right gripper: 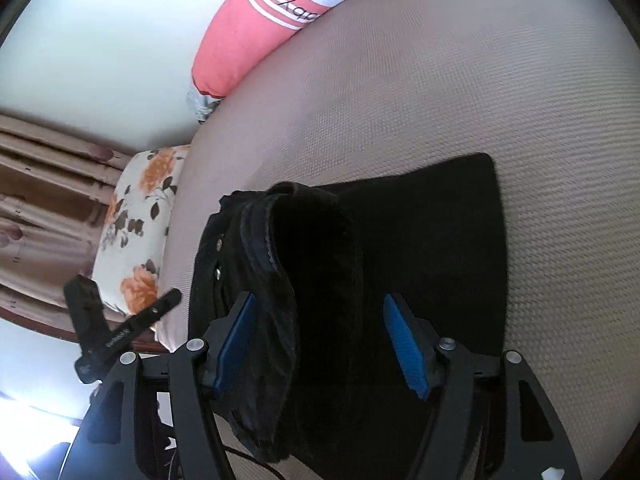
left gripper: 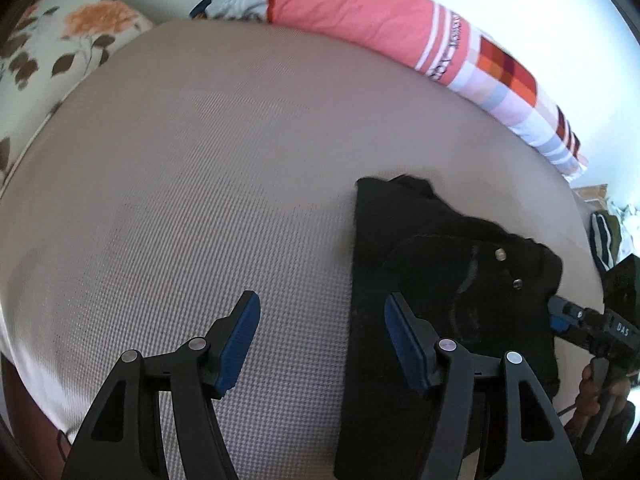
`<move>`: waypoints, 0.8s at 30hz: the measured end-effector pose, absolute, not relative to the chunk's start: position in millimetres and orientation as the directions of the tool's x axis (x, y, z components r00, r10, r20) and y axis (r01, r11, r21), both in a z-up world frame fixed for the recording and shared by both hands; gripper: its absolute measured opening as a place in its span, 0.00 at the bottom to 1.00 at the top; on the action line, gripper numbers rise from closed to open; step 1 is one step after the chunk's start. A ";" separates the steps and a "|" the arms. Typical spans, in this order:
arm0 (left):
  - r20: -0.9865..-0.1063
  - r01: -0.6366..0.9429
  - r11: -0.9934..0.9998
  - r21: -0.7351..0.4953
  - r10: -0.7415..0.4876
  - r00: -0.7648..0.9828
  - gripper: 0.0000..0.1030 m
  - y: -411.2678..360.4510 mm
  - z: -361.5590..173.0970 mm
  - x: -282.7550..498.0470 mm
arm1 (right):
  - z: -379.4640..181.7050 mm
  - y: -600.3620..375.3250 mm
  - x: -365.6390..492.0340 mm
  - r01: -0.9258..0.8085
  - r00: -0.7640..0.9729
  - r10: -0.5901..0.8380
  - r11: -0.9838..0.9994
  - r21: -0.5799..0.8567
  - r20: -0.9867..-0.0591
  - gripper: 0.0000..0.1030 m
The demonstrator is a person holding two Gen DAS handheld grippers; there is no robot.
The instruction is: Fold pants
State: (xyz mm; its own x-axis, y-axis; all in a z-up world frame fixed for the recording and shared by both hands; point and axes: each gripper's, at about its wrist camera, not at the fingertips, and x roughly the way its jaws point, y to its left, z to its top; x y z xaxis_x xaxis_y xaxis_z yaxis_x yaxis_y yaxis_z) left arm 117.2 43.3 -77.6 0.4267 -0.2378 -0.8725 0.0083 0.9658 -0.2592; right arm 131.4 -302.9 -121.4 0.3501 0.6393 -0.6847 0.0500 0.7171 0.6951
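Your left gripper (left gripper: pixel 322 340) has its blue pads (left gripper: pixel 236 344) spread wide apart and holds nothing; the left pad sits over bare bed (left gripper: pixel 200 200) surface, while the right pad sits over the left edge of the pants (left gripper: pixel 440 272). The pants are black, folded into a compact stack, and lie on the bed toward the near right in the left wrist view, with two metal studs (left gripper: pixel 500 255) showing on the top layer. Your right gripper (right gripper: pixel 320 344) also has its pads (right gripper: pixel 404 344) spread apart; they straddle the pants (right gripper: pixel 420 260) and no pad is visibly pressed on the cloth. In the right wrist view, a thick rolled fold of the pants rises between the pads, closer to the left pad, and a flat layer extends far and right onto the bed (right gripper: pixel 480 80). The right gripper (left gripper: pixel 560 316) appears at the right edge of the left wrist view, just beside the right edge of the pants. The left gripper (right gripper: pixel 120 328) shows at the left of the right wrist view. A pink pillow (left gripper: pixel 360 12) lies along the far edge of the bed, and a floral pillow (left gripper: pixel 60 52) lies at the far left corner
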 end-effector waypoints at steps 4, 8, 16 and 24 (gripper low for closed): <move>-0.880 0.005 0.967 -0.256 -0.235 0.414 0.64 44.1 -84.3 115.7 | -124.0 -297.2 145.0 0.036 0.344 0.645 0.717 0.696 -0.682 0.47; -0.877 0.011 0.966 -0.259 -0.240 0.416 0.64 41.2 -85.8 115.4 | -123.4 -294.6 151.8 0.013 0.347 0.646 0.722 0.692 -0.680 0.44; -0.870 0.024 0.966 -0.256 -0.242 0.431 0.64 32.3 -82.1 116.9 | -96.1 -286.2 137.3 0.007 0.414 0.577 0.771 0.636 -0.704 0.12; -0.854 0.103 0.966 -0.236 -0.257 0.451 0.64 4.9 -69.2 119.8 | -53.3 -284.3 117.9 0.015 0.484 0.512 0.806 0.592 -0.710 0.09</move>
State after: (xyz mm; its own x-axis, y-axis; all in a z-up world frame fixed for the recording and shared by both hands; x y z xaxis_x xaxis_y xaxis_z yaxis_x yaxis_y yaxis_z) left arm 119.8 4.9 -69.2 0.4515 -0.2570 -0.8545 0.1034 0.9662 -0.2360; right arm 117.9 -284.3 -53.3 0.4839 0.5119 -0.7098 0.0148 0.8062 0.5915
